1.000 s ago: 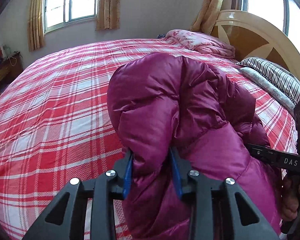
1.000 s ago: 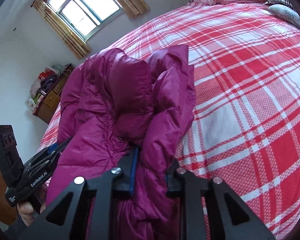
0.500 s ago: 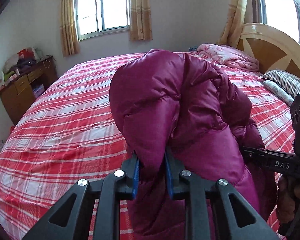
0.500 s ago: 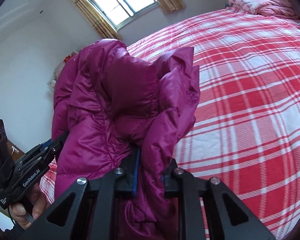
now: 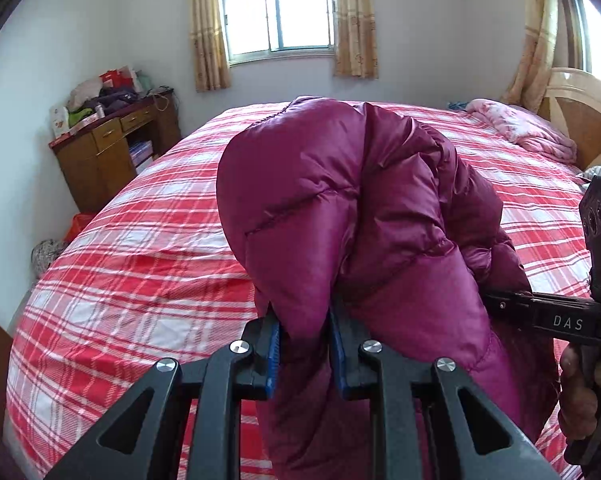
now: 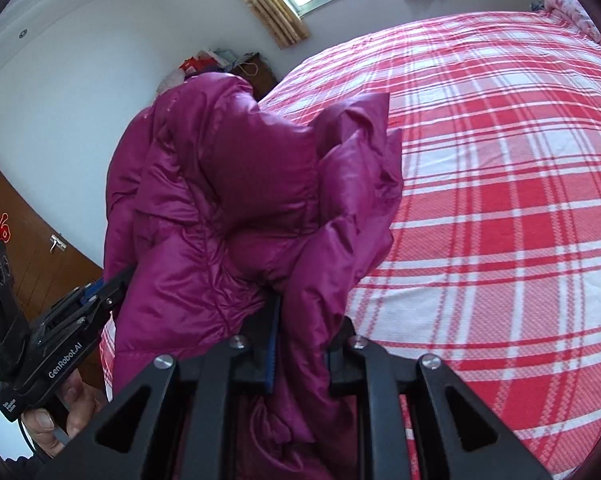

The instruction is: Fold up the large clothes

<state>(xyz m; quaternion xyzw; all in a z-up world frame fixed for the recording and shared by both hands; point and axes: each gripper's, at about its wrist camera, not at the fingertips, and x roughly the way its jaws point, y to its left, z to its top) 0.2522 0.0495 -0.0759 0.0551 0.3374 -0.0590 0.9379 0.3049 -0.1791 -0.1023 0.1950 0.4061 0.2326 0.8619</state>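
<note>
**Jacket up off the bed, both tongs clamped**

The magenta down jacket [image 5: 340, 216] hangs bunched above the red plaid bed [image 5: 140, 264], and the left tongs [image 5: 304, 344], just closing tighter, pinch a puffy fold between the blue pads. The right tongs [image 6: 300, 352] are nearly closed on another fold of it. Best play, I'd say: keep the 2 grips level, spread them apart, let the jacket hang flat, then lay it down smoothly. The hem drops out of frame, and the sleeves and collar are lost in the bunching.
</note>
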